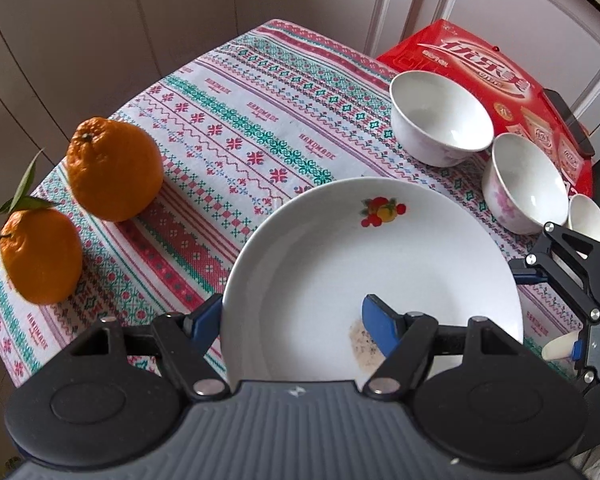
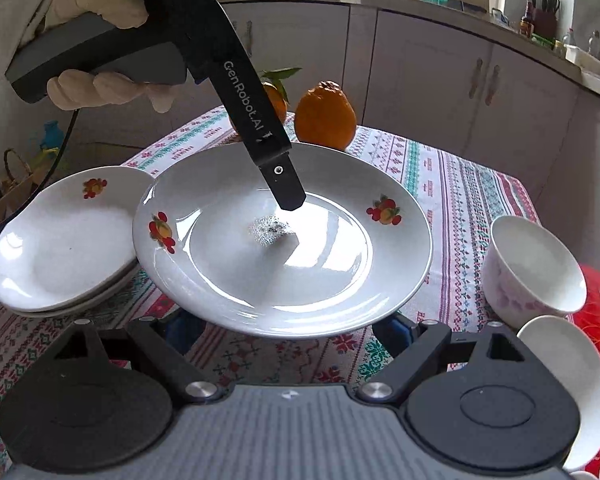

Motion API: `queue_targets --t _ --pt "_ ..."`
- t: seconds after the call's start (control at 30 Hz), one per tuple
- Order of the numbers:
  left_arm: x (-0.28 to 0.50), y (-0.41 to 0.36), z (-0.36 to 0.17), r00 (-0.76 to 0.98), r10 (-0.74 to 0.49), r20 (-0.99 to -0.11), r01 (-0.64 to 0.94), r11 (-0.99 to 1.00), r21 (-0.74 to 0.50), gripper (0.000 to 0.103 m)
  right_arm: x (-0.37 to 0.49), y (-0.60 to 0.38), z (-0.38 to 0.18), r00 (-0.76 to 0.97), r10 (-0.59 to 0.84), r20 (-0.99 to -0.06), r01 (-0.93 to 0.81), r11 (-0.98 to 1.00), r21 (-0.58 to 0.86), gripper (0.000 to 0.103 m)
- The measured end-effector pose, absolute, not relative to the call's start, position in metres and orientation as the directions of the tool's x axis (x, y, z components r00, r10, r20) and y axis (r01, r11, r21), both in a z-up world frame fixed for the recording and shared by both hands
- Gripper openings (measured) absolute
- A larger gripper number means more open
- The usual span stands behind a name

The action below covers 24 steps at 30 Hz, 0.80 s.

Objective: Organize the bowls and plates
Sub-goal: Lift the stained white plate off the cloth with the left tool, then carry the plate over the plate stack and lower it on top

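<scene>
A white plate [image 1: 360, 264] with fruit prints hangs just above the table, with a dirty patch at its centre [image 2: 272, 232]. My left gripper [image 1: 294, 316] is shut on its rim, one blue pad inside the plate and the other outside. In the right wrist view its upper finger [image 2: 284, 184] presses down into the plate [image 2: 320, 272]. My right gripper [image 2: 290, 326] is open, both fingers spread wide under the plate's near edge with their tips hidden. A stack of matching plates [image 2: 64, 240] lies at the left. Three white bowls [image 1: 440, 120] [image 1: 524, 184] [image 1: 588, 220] stand at the right.
Two oranges [image 1: 114, 168] [image 1: 40, 256] sit at the patterned tablecloth's [image 1: 240, 120] far corner. A red carton [image 1: 480, 64] with a dark phone [image 1: 568, 120] on it lies behind the bowls. Kitchen cabinets [image 2: 440, 80] surround the table. A gloved hand [image 2: 100, 8] holds the left gripper.
</scene>
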State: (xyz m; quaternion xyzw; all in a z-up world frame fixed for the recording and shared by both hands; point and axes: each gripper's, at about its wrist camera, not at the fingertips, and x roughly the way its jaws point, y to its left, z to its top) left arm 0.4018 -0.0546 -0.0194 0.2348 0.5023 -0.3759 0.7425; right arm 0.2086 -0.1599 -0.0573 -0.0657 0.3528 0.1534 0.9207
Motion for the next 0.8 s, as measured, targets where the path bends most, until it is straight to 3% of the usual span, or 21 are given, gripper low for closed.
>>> queue_targets --t 0.8 --pt "0.357 0.019 -0.002 0.288 -0.31 -0.906 0.696 0.717 -0.024 0.073 0.185 -0.117 -0.035 0.686 0.332 -0.648 -0.461 0.887 -0.033 0.092"
